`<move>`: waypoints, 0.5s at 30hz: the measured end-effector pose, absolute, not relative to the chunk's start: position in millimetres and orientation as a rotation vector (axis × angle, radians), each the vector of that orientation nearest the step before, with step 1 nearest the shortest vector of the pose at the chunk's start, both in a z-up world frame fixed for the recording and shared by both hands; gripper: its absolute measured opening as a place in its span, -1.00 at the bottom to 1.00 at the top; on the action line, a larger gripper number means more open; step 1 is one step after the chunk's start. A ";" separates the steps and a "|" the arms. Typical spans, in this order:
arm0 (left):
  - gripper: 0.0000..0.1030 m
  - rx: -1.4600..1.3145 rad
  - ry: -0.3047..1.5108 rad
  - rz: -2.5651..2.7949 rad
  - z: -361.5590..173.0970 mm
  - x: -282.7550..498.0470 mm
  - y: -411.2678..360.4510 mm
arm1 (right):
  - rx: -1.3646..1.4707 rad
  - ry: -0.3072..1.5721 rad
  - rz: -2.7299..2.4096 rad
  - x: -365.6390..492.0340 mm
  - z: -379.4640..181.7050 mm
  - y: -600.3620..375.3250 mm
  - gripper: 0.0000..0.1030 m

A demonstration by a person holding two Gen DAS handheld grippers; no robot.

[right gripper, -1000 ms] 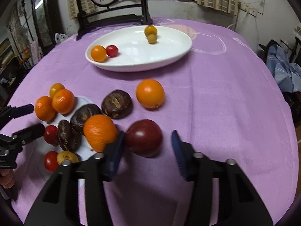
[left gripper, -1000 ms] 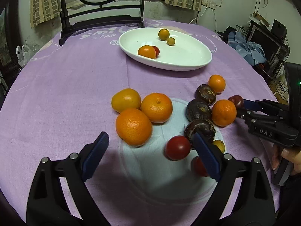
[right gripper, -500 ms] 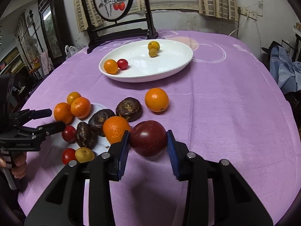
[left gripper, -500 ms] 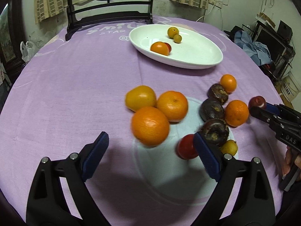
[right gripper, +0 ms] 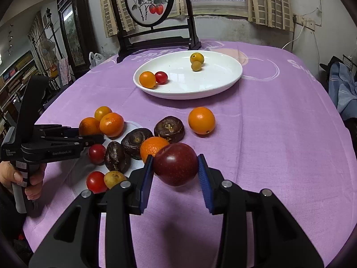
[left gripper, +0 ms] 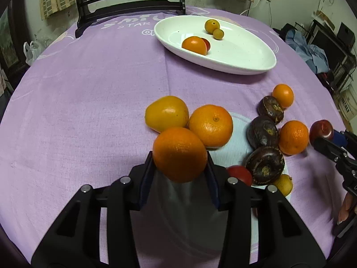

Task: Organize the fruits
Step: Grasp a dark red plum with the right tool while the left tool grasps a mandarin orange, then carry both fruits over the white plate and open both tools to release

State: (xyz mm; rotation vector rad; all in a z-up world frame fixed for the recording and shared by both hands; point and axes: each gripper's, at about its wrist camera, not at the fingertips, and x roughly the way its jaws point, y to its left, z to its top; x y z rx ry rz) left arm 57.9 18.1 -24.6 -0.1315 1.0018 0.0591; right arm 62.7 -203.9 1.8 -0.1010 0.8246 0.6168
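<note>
My left gripper is shut on an orange and holds it just above the purple tablecloth. My right gripper is shut on a dark red plum, lifted off the cloth; it also shows in the left wrist view. Loose on the cloth lie more oranges, a yellow-orange fruit, dark brown fruits, red tomatoes and a small yellow fruit. A white oval plate at the back holds several small fruits.
A dark wooden chair stands behind the far table edge. A lone orange lies between the pile and the plate. Clothes and boxes lie off the table's right side. The left gripper body reaches in from the left.
My left gripper closed on the near orange and raised it. My right gripper tightened on the plum and lifted it higher off the cloth.
</note>
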 end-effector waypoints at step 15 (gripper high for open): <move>-0.17 -0.056 0.890 -0.007 40.4 52.9 -2.7 | -0.100 0.749 0.620 60.3 32.8 -193.9 -0.24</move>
